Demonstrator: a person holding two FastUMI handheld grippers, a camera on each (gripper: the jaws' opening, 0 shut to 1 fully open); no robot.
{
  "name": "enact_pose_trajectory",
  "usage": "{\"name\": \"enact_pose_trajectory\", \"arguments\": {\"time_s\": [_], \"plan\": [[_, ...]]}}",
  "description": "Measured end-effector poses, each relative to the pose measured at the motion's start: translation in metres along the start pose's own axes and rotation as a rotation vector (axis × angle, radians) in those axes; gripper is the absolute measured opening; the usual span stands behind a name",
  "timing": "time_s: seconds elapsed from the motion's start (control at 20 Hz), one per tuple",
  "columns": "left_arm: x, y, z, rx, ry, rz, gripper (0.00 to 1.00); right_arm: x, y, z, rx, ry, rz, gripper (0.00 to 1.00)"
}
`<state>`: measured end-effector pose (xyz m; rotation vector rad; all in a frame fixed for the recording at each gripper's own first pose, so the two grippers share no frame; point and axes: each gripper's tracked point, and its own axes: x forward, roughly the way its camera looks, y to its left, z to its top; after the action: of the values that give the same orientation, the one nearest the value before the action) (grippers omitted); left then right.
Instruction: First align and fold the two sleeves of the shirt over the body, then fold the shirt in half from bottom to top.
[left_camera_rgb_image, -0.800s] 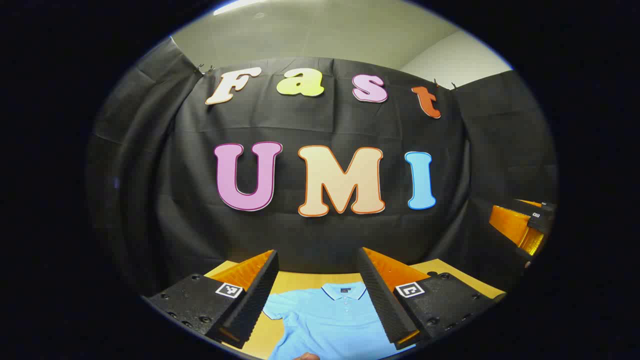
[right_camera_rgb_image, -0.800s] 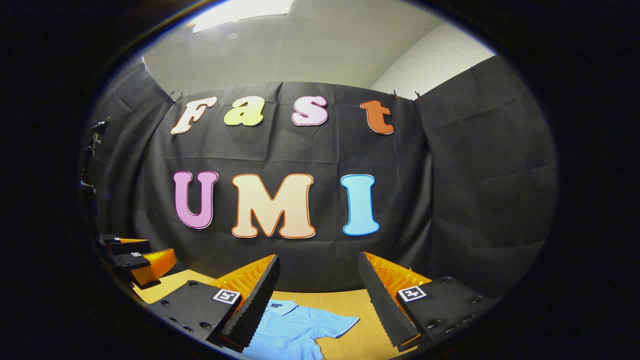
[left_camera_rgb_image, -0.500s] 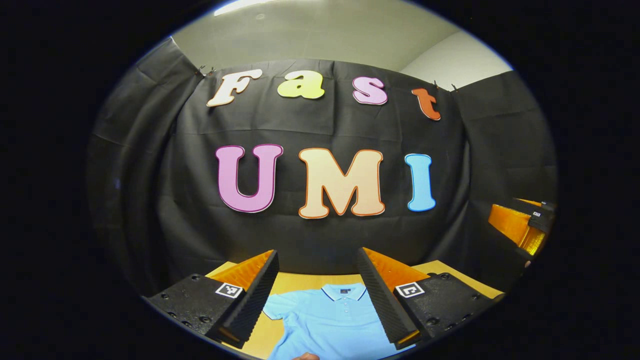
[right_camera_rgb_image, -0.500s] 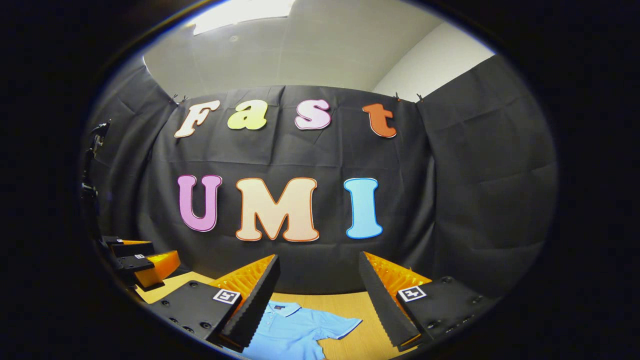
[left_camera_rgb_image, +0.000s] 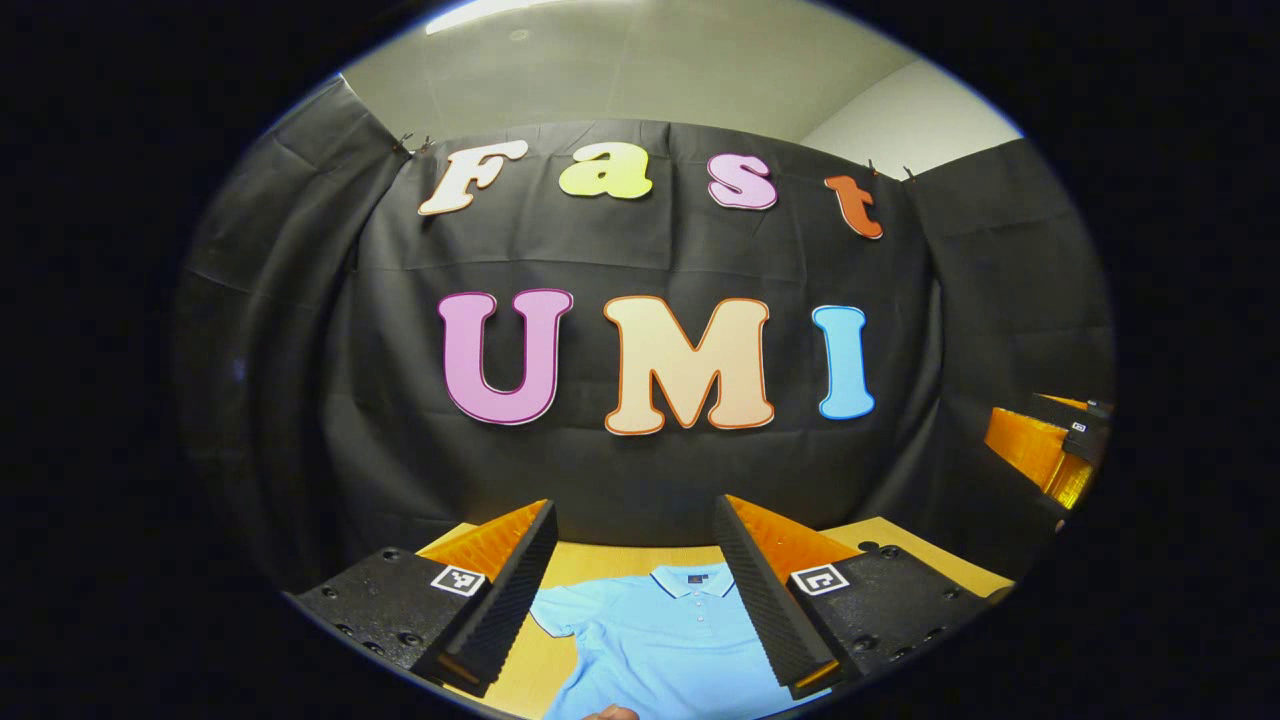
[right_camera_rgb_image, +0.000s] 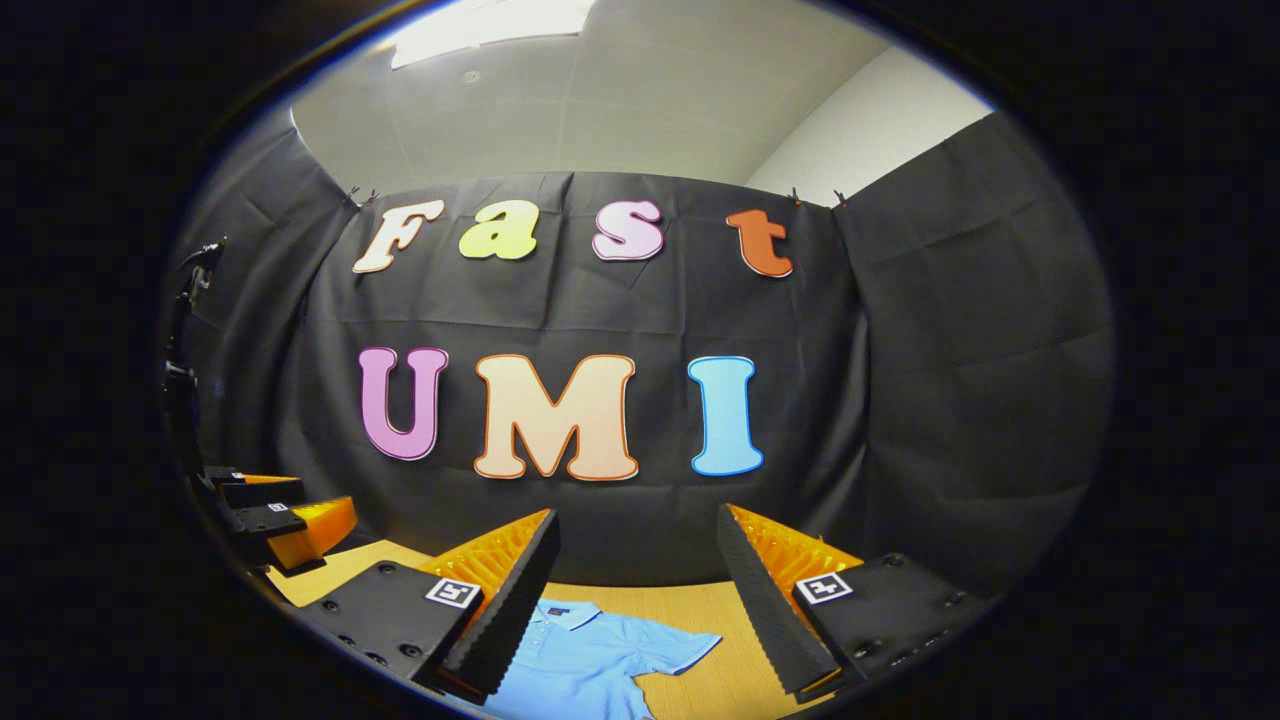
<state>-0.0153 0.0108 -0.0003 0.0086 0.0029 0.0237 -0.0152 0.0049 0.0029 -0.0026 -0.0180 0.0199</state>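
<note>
Nothing is folded yet: the shirt (left_camera_rgb_image: 655, 640) lies flat on the counter (right_camera_rgb_image: 710, 605) below and ahead of me, sleeves out. My left claw (left_camera_rgb_image: 632, 590) and right claw (right_camera_rgb_image: 635, 600) hover spread and empty above it.

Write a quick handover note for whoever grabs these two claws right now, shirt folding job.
Left claw: open, holding nothing, held above the table, aimed at the shirt's collar.
Right claw: open, holding nothing, held above the table, aimed at one sleeve.
Shirt: light blue polo, lying flat on the wooden table, collar toward the back cloth, visible sleeves spread out.
Done: nothing folded yet.
Left: fold both sleeves over the body, then fold bottom to top.
</note>
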Motion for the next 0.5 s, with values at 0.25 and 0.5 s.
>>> {"name": "enact_pose_trajectory", "arguments": {"time_s": [0.25,0.5], "plan": [[-0.004,0.008,0.0,0.004,-0.022,0.016,0.95,0.026,-0.014,-0.024,-0.026,0.015,0.001,0.98],[0.017,0.01,0.0,-0.015,-0.025,-0.001,0.94,0.077,-0.028,-0.078,-0.037,0.1,-0.047,1.0]]}}
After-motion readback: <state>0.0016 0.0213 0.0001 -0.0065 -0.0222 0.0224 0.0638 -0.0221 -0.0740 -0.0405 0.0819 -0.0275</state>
